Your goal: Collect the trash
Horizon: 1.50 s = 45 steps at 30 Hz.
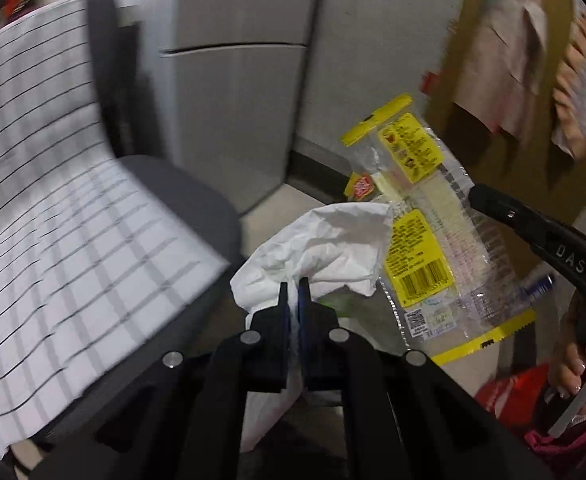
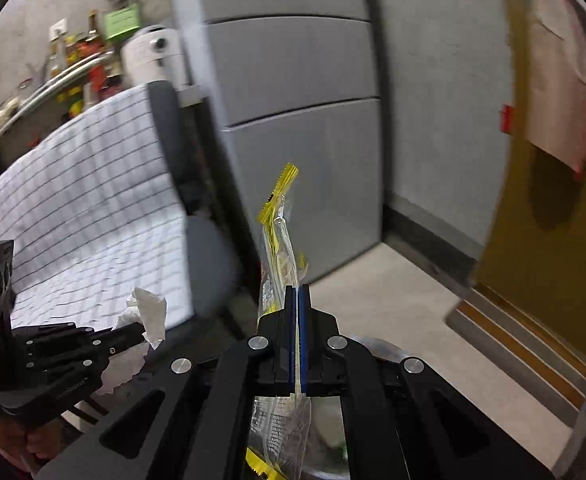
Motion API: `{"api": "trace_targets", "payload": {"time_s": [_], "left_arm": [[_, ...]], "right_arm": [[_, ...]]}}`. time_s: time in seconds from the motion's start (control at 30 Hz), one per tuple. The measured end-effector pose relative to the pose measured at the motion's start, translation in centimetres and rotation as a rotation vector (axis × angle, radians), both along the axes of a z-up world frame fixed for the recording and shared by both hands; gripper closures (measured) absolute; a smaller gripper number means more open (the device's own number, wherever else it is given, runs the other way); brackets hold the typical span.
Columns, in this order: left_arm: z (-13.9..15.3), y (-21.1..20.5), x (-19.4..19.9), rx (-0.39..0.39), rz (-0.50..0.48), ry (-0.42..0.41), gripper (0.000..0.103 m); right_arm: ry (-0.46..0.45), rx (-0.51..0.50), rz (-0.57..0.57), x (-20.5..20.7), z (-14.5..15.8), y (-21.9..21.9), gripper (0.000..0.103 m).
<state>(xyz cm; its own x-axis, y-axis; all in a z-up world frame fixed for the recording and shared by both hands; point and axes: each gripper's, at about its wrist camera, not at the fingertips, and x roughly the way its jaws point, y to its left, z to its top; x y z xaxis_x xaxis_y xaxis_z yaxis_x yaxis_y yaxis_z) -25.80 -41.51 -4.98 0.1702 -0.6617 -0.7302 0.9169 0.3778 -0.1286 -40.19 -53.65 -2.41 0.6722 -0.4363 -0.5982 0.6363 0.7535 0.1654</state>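
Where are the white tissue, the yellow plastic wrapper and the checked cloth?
white tissue [image 1: 325, 240], left wrist view, crumpled middle.
yellow plastic wrapper [image 1: 417, 256], left wrist view, yellow barcode label.
checked cloth [image 2: 93, 208], right wrist view, middle, draped over the chair.

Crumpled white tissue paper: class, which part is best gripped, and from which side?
Grip a bunched fold of the crumpled white tissue paper, coming from below, as the left claw does now: the folds squash thin between shut jaws, and the loose rest simply hangs.

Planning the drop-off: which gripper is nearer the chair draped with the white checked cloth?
Left. The left gripper, shut on the crumpled white tissue, is right beside the chair. The right gripper, shut on the clear yellow-edged wrapper, is on the far side of it.
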Motion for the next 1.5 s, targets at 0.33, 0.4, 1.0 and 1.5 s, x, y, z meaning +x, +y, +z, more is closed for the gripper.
{"api": "trace_targets", "payload": {"time_s": [0.33, 0.4, 1.0, 1.5], "left_arm": [[-4.5, -6.7, -3.6, 0.133, -0.162, 0.052, 0.101], [-5.5, -7.8, -3.8, 0.157, -0.177, 0.055, 0.101], [-4.7, -6.1, 0.0, 0.093, -0.072, 0.106, 0.050], [-1.4, -0.9, 1.7, 0.006, 0.019, 0.056, 0.050]], "right_arm": [[0.136, 0.104, -0.095, -1.5, -5.7, -3.7, 0.101], [0.157, 0.137, -0.099, -1.4, -7.3, -4.2, 0.101], [0.183, 0.212, -0.134, -0.6, -9.8, -5.3, 0.076], [0.191, 0.183, -0.029, 1.7, -9.6, -2.1, 0.072]]}}
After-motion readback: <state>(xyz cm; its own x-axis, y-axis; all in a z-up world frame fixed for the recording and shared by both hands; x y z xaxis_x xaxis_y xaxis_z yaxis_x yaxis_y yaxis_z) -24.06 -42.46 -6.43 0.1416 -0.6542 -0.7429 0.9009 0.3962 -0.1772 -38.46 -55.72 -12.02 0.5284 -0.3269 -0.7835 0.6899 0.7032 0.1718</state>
